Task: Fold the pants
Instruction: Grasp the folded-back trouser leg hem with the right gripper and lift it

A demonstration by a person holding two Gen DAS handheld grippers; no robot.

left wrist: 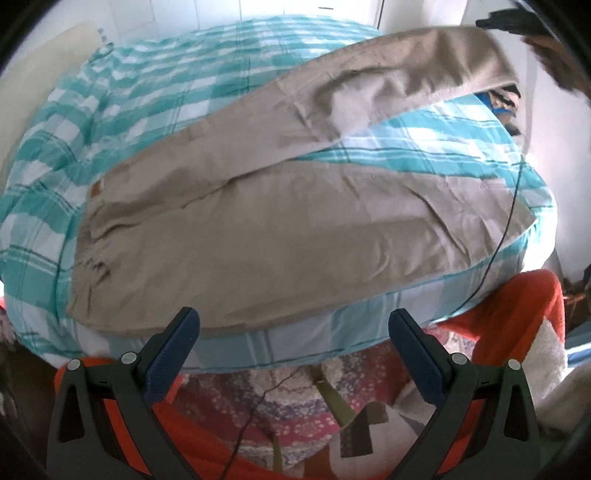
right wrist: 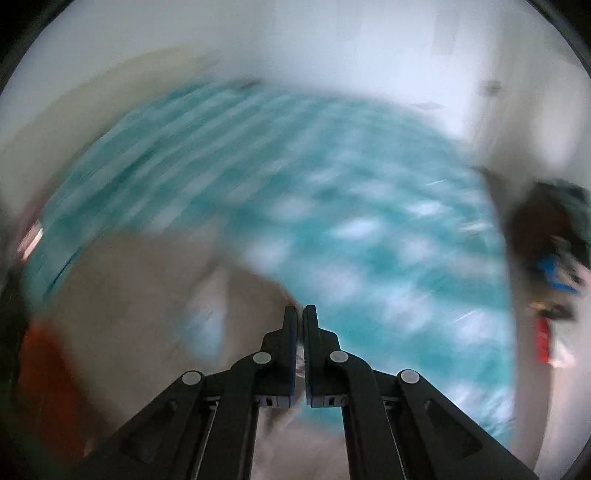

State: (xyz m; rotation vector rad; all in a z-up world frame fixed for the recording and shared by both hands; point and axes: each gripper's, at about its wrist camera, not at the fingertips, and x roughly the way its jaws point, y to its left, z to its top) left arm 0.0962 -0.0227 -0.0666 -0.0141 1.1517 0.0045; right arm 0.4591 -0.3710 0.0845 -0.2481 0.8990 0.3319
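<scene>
Beige pants (left wrist: pixel 258 229) lie spread on a teal checked bed cover (left wrist: pixel 129 99), waistband at the left, legs running to the right. My left gripper (left wrist: pixel 295 321) hangs open over the bed's near edge, just short of the near leg, with nothing between its blue pads. The far leg (left wrist: pixel 406 66) is lifted at its end, where my right gripper (left wrist: pixel 506 22) shows as a dark shape. In the blurred right wrist view my right gripper (right wrist: pixel 300 314) is shut, with a strip of the beige pants (right wrist: pixel 129 295) pinched between its pads.
A thin black cable (left wrist: pixel 509 214) crosses the near leg's end and drops over the bed edge. Below the bed lie an orange cloth (left wrist: pixel 517 306) and a patterned blanket (left wrist: pixel 295 398). Dark clutter (right wrist: pixel 554 266) sits beyond the bed's right side by a white wall.
</scene>
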